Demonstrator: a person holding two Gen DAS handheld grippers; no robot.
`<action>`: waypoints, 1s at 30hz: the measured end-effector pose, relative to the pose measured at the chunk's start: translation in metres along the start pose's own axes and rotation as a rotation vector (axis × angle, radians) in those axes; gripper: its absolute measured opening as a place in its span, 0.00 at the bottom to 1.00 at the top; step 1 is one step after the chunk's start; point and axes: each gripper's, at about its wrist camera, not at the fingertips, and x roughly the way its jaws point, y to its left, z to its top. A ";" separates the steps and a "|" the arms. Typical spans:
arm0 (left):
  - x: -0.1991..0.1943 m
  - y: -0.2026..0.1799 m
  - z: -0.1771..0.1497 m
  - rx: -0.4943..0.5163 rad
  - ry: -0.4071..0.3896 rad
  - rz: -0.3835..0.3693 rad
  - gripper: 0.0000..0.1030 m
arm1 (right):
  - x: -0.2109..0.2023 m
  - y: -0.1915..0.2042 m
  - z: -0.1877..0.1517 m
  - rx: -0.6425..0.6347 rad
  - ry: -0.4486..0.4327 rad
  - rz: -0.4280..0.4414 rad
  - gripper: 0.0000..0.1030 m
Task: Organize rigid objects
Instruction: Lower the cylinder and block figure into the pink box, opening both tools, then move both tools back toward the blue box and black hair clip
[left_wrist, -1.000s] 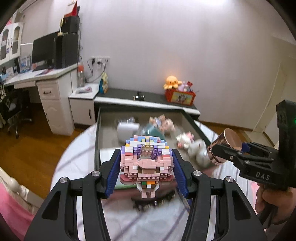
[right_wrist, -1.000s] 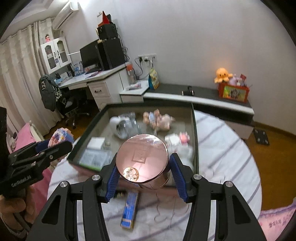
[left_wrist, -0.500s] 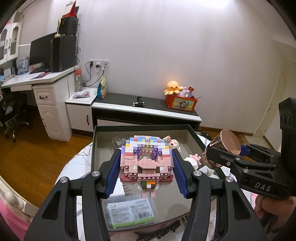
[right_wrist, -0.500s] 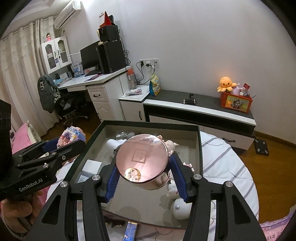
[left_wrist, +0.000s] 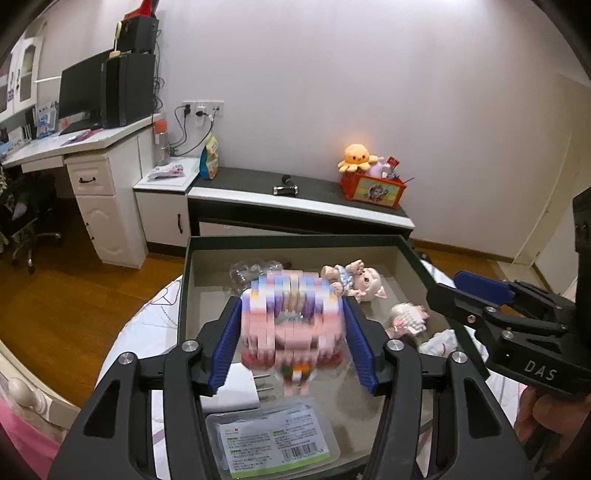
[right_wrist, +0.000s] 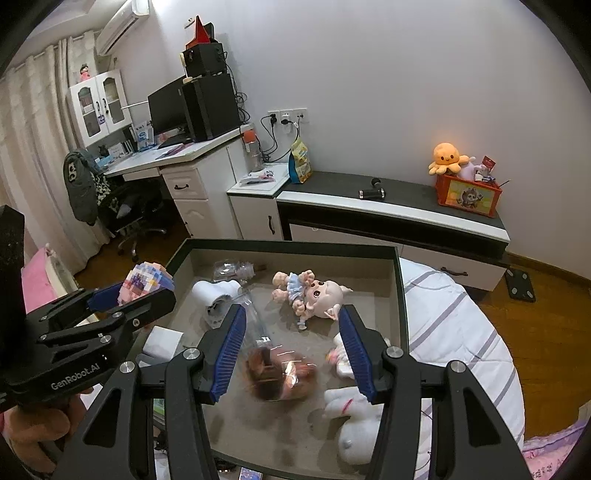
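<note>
Pink, white and lilac blocks make up the brick figure (left_wrist: 291, 321), low centre of the left view. The box (right_wrist: 288, 246) shows a dark green rim and beige floor. Blue ribbed pads (right_wrist: 229, 354) on black fingers. Orange plush octopus (right_wrist: 447, 158), upper right, above a red bin (right_wrist: 467, 195). Purple-striped white bedding (right_wrist: 458, 332).

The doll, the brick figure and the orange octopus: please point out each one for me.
doll (right_wrist: 314, 291), right wrist view, on its face.
brick figure (left_wrist: 291, 321), left wrist view, on its blurred front.
orange octopus (right_wrist: 446, 157), right wrist view, on its head.
</note>
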 end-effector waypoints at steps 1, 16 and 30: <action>-0.001 -0.001 0.000 0.006 -0.003 0.002 0.70 | 0.000 -0.001 -0.001 0.003 -0.001 -0.005 0.72; -0.034 0.008 -0.015 -0.027 -0.043 0.062 1.00 | -0.011 -0.009 -0.021 0.062 0.012 -0.048 1.00; -0.084 0.013 -0.050 -0.044 -0.057 0.075 1.00 | -0.053 0.002 -0.044 0.081 -0.027 -0.044 1.00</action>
